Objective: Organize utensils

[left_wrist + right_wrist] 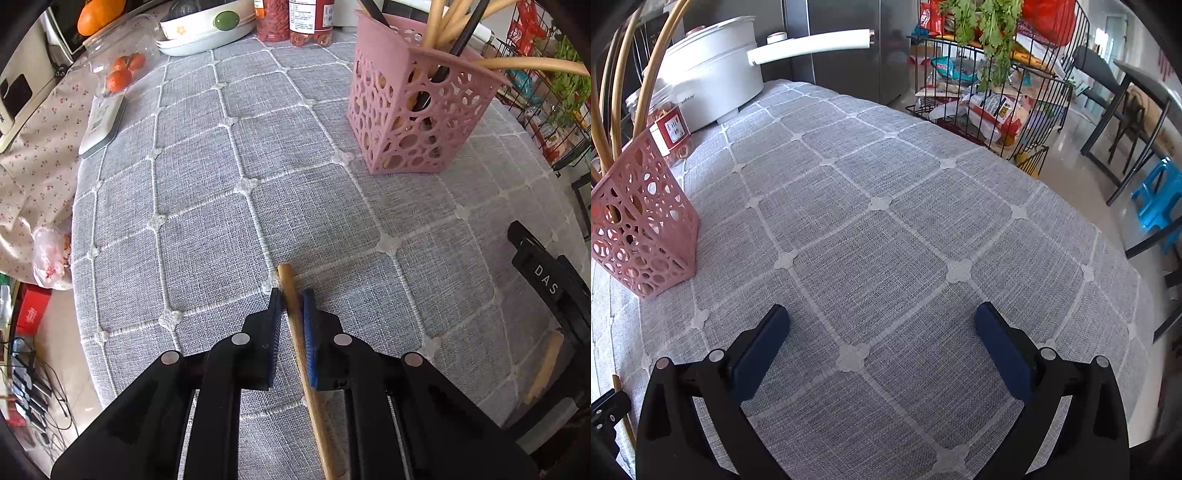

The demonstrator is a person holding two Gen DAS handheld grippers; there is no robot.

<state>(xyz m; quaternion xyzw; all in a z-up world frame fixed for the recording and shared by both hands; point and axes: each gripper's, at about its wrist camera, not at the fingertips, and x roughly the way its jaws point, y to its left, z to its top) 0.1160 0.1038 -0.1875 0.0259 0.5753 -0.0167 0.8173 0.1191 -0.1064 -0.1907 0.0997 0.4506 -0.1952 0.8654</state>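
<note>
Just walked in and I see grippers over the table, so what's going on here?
A person is tidying utensils with two handheld grippers. The left gripper is closed on a wooden utensil handle, low over the grey quilted tablecloth. The pink perforated utensil holder stands ahead and to the right, already holding several wooden and dark-handled utensils. The right gripper hangs open and empty above the cloth, with the holder at its left.
</note>
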